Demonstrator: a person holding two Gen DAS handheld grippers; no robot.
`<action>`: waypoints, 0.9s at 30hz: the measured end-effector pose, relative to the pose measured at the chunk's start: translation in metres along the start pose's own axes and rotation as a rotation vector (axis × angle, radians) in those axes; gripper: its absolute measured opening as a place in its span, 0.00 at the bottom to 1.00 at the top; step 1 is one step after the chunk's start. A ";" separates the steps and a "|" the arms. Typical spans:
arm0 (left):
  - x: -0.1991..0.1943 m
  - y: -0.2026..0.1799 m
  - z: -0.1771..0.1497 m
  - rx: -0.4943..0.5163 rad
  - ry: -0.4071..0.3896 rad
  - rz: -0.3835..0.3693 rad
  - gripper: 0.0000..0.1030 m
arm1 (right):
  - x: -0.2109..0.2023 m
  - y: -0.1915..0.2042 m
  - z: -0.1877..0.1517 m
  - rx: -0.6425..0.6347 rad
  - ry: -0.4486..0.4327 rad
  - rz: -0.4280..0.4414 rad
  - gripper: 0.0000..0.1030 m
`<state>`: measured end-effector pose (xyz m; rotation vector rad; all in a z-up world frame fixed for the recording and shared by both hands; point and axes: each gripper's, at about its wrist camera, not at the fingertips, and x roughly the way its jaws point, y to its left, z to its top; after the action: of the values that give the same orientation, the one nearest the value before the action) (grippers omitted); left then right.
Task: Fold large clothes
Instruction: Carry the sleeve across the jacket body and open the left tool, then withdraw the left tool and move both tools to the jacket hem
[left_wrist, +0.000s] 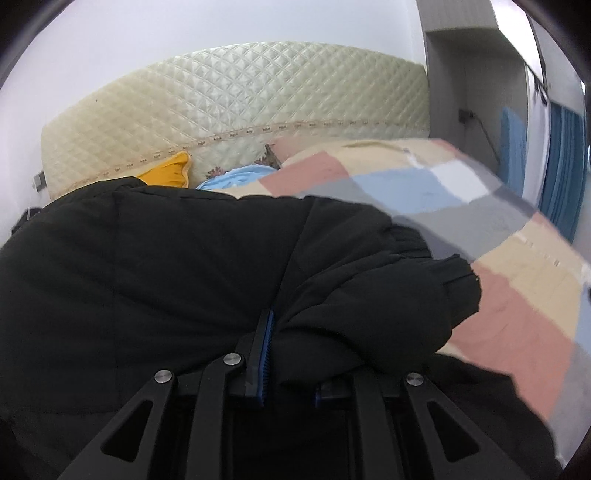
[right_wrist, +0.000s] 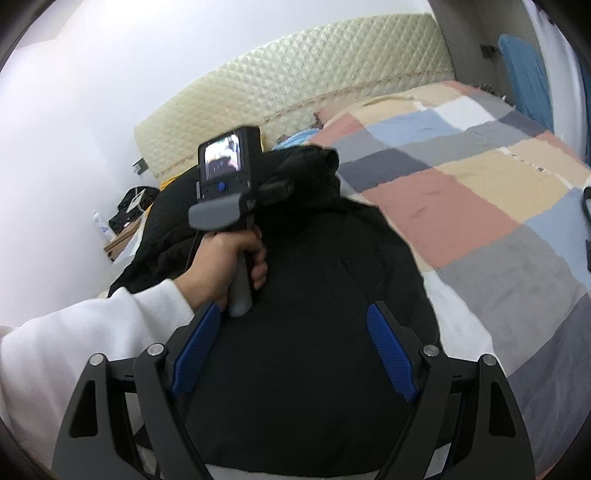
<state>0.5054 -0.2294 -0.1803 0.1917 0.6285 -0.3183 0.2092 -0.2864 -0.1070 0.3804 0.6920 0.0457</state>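
Your left tool (left_wrist: 291, 354): blue ribbed pads nearly together, pinching a fold of the black padded jacket (left_wrist: 166, 266). Only one pad shows clearly; the other is buried under bunched cloth. The jacket's sleeve with ribbed cuff (left_wrist: 458, 273) drapes over to the right of the tool.

Your right tool (right_wrist: 291, 350): pads spread wide, nothing between them, poised over the jacket's broad flat panel.

From the right wrist view, your left hand (right_wrist: 225, 258), white sleeve (right_wrist: 92, 332), grips the grey handle of the left tool, its small screen lit.

The jacket lies on the bed, across a patchwork bedspread of pink, tan, grey and pale blue squares (right_wrist: 480, 206). Beyond it: cream quilted headboard (left_wrist: 240, 107), yellow cushion (left_wrist: 168, 171), white wall (right_wrist: 92, 92).
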 end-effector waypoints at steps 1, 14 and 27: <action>-0.003 -0.004 -0.003 0.005 -0.001 0.007 0.15 | 0.003 0.006 0.001 -0.030 0.000 -0.023 0.80; -0.064 -0.003 0.006 -0.045 -0.016 0.088 0.54 | -0.016 -0.004 0.004 0.000 -0.120 0.083 0.80; -0.216 0.042 0.007 -0.164 -0.103 0.000 0.55 | -0.049 0.006 0.003 -0.059 -0.213 0.035 0.80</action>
<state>0.3592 -0.1422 -0.0408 0.0181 0.5495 -0.2731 0.1737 -0.2903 -0.0721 0.3351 0.4724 0.0578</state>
